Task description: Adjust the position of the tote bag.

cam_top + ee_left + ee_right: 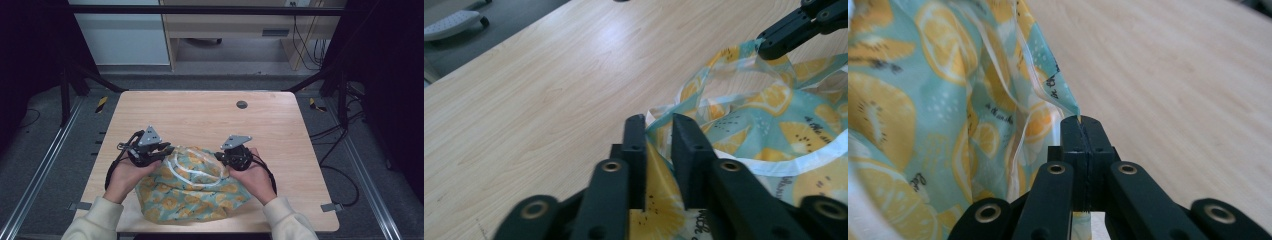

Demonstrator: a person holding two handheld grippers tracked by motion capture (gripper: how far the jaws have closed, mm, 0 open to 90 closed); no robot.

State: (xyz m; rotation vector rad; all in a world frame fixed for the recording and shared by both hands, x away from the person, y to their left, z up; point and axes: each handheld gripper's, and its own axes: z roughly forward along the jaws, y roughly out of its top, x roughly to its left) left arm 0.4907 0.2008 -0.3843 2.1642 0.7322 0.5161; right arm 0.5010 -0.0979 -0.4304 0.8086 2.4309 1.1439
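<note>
On the table (pixel 210 112), fruit-print bag (pixel 190 192), limp.

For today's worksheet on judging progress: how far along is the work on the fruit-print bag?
Done: both edges are gripped. The right gripper is shut on the bag at its rim; the left gripper pinches the opposite edge, with fabric between its jaws. In hand: holding the white-trimmed opening between them. Left: the bag lies crumpled on the table, so spreading or opening it probably remains.
</note>
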